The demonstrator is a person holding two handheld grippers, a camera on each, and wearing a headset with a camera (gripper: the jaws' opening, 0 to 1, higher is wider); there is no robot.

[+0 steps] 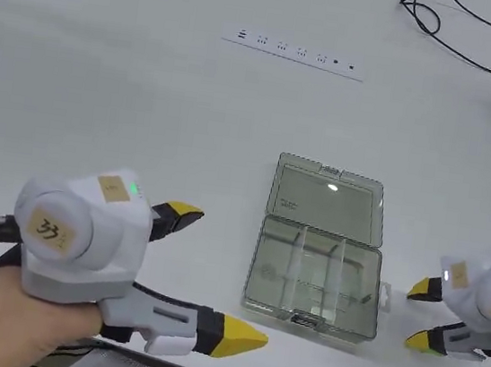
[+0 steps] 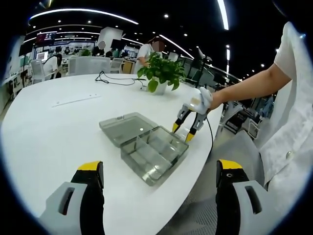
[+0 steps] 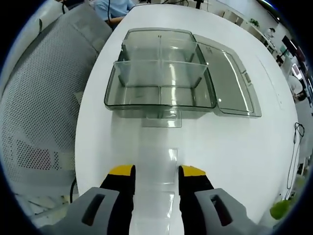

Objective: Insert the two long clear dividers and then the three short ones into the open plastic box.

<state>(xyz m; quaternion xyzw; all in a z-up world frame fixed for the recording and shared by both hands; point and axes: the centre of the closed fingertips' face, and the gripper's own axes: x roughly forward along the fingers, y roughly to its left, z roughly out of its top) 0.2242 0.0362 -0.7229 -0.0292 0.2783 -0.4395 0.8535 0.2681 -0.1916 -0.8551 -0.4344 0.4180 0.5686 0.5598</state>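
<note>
Power strip [image 1: 290, 49], cable [image 1: 455, 35] and potted plant [image 2: 161, 73] sit well beyond both grippers. The open plastic box [image 1: 315, 274], with dividers standing inside, lies between them, just ahead of my right gripper [image 1: 418, 313]. Its jaws are narrow, with a clear divider [image 3: 161, 198] between them; gripped or not, I cannot tell. Left gripper [image 1: 215, 275] is level, jaws wide apart.

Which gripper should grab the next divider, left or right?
Probably right. The right gripper points straight at clear dividers lying just ahead of its jaws, beside the box. The left gripper hovers open farther off, on the box's other side.
</note>
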